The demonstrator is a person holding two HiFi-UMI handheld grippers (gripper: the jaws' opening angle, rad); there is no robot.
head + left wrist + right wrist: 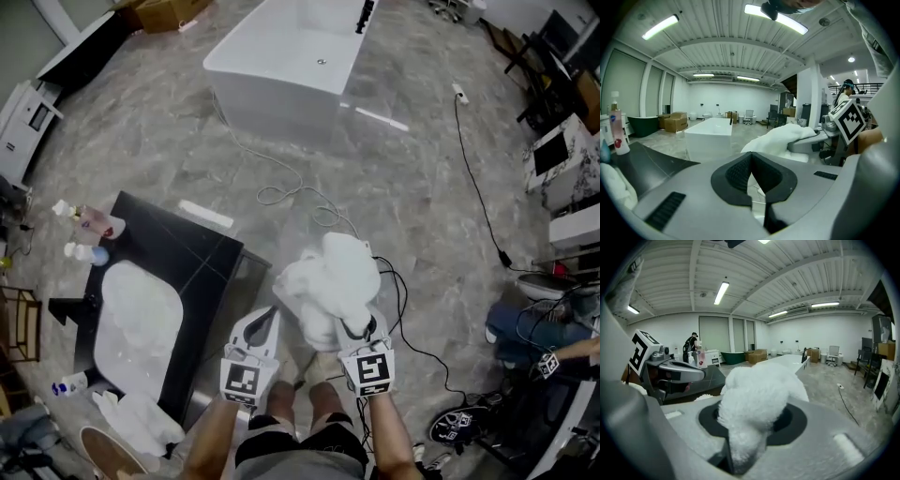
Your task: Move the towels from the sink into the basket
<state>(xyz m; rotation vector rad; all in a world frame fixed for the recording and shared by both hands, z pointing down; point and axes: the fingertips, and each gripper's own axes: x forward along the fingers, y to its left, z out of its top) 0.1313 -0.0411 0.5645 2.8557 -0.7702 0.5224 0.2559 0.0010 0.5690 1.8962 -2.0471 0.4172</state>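
The sink [105, 281] sits in a black counter [192, 253] at the left, with a heap of white towels [141, 417] lying on the counter's near end. Just right of the counter, the left gripper [269, 319] has its jaws closed together on nothing. Beside it, the right gripper [358, 330] is clenched on a bunched white towel [333, 277], held above the marble floor [422, 206].

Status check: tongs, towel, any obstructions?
Left tongs shut, empty. Right tongs shut on white towel, held over the floor, clear of the sink. Black cable on the floor beside it.
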